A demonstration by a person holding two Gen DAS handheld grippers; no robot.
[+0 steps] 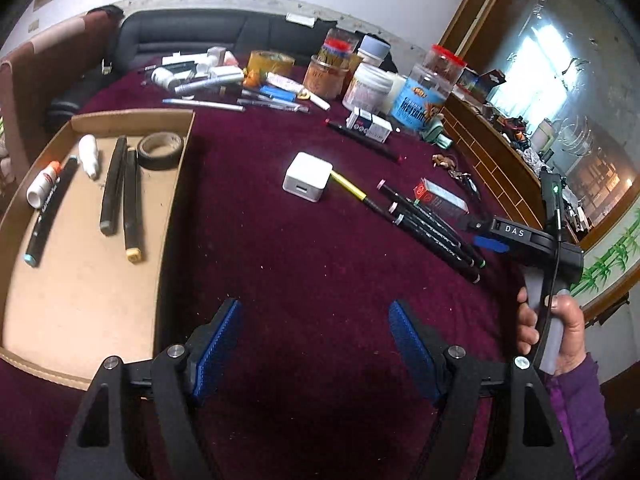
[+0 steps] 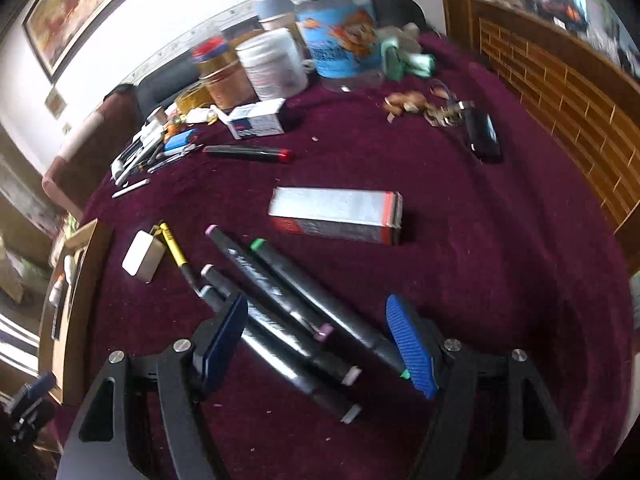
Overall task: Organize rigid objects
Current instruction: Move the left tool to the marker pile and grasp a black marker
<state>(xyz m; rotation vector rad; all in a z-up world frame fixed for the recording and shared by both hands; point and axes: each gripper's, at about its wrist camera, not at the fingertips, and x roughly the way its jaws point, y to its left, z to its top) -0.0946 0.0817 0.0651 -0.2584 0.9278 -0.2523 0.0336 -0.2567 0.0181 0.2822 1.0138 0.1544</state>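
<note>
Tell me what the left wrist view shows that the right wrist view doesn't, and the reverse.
Left wrist only: the inside of the shallow cardboard tray with a roll of dark tape, and the hand holding the right gripper.

Right wrist only: a framed painting on the wall, and the black markers lying between that gripper's open blue pads.

Both: the white square charger, the yellow pen, the blue-labelled jar, the maroon tablecloth.

A home living room: dark cushioned sofa (image 1: pixel 192 36), framed painting (image 2: pixel 92 4), wooden glass-fronted cabinet (image 1: pixel 560 92), cluttered maroon-clothed counter (image 1: pixel 320 248).
</note>
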